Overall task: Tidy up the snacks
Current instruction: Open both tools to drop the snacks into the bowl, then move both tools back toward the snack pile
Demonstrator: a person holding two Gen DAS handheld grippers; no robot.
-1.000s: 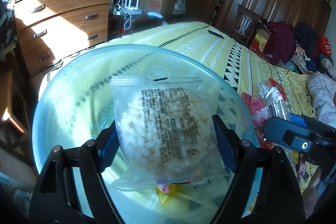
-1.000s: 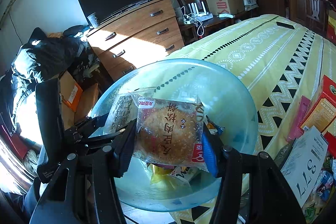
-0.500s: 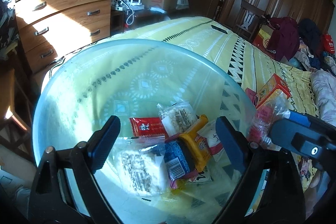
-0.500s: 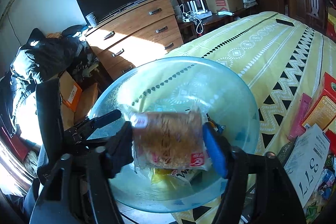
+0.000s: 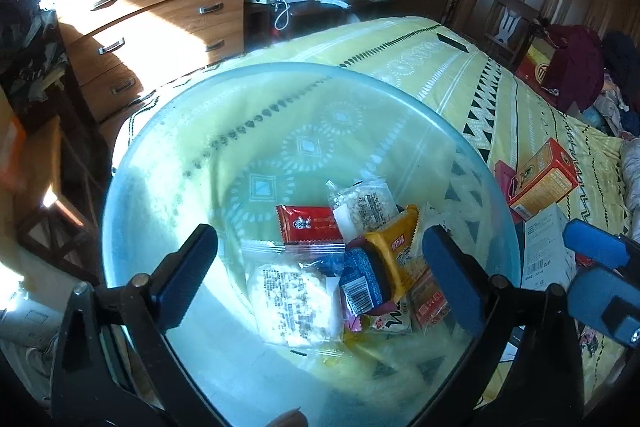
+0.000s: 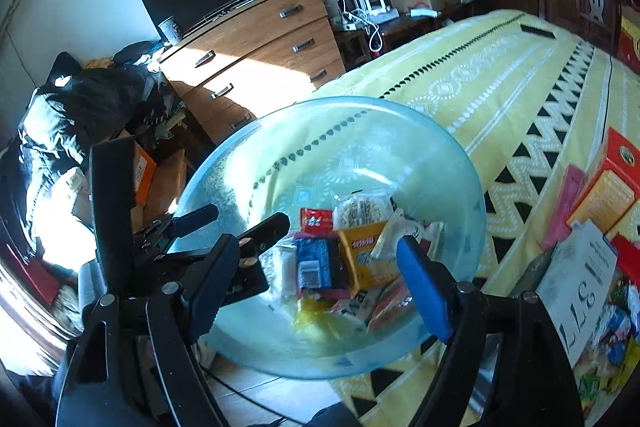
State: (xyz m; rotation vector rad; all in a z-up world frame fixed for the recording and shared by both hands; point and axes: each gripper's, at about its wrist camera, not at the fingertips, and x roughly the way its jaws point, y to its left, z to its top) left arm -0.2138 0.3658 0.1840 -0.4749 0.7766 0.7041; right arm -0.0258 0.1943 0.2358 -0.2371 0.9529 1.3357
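The translucent pale-blue plastic basin [image 5: 168, 147] sits at the near corner of the yellow patterned bed [image 6: 500, 99]. Its far and left inner floor lies bare, while heaped snack packets [image 5: 360, 259] fill the near right part. Both tools hover over it, jaws opening with nothing between them. Toward the bed's right edge, an orange carton [image 6: 608, 187] and a white box [image 6: 576, 279] crowd the basin's flank.

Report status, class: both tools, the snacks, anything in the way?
Left tool and right tool both opening, nothing between the jaws. Snack packets piled in the clear bowl on the bed. More boxes wait alongside. Path clear.
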